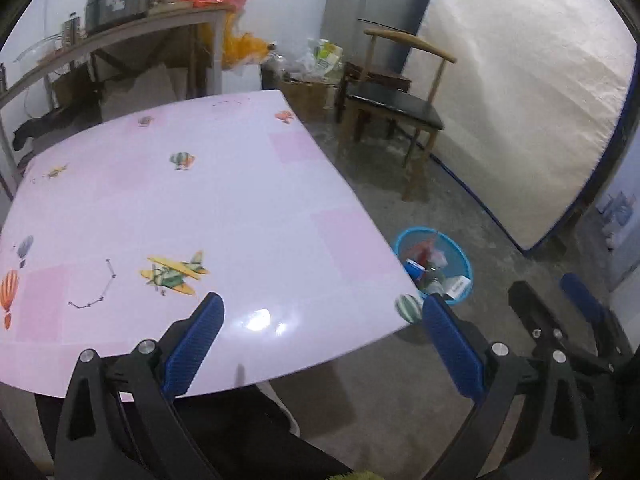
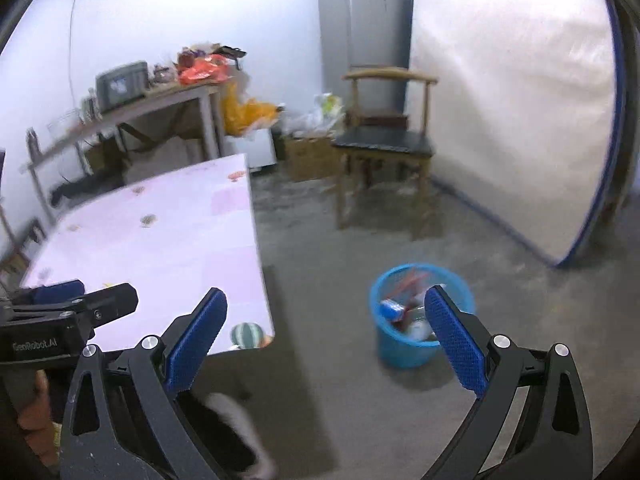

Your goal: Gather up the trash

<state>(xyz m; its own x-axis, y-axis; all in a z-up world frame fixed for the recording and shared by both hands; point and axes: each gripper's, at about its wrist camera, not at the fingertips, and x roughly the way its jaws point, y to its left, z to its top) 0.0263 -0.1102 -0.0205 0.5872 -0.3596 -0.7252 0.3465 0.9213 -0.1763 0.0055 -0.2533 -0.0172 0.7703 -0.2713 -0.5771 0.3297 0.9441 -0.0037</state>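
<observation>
— What have your grippers got hold of?

— Nothing. My left gripper (image 1: pixel 322 344) has its jaws spread wide, with only the near edge of the pink table (image 1: pixel 224 208) and bare floor showing between the blue pads (image 1: pixel 196 344). My right gripper (image 2: pixel 326 340) is just as wide and just as empty, hanging over the grey concrete floor (image 2: pixel 344 400).

— And the trash?

— It sits in the blue mesh wastebasket (image 2: pixel 400 348), which stands upright on the floor, mouth up, just off the table's near right corner. From my left wrist view the same basket (image 1: pixel 466 258) shows just past that corner, above my right-hand pad.

— Which way do the pieces lie?

— A long red piece (image 2: pixel 410 282) leans on a slant, its upper end toward the far rim. A blue and white piece (image 2: pixel 390 307) lies near the left wall, and a white box (image 1: pixel 456 285) lies against the near rim in the left view. The rest is a blurred jumble; I cannot tell how it is turned.

— Anything on the table?

— Only its printed pictures: a yellow biplane (image 1: pixel 174 274), balloons. Beyond it stand a wooden chair (image 2: pixel 386 144), a grey fridge (image 2: pixel 364 28) and a cluttered shelf (image 1: pixel 120 36).
</observation>
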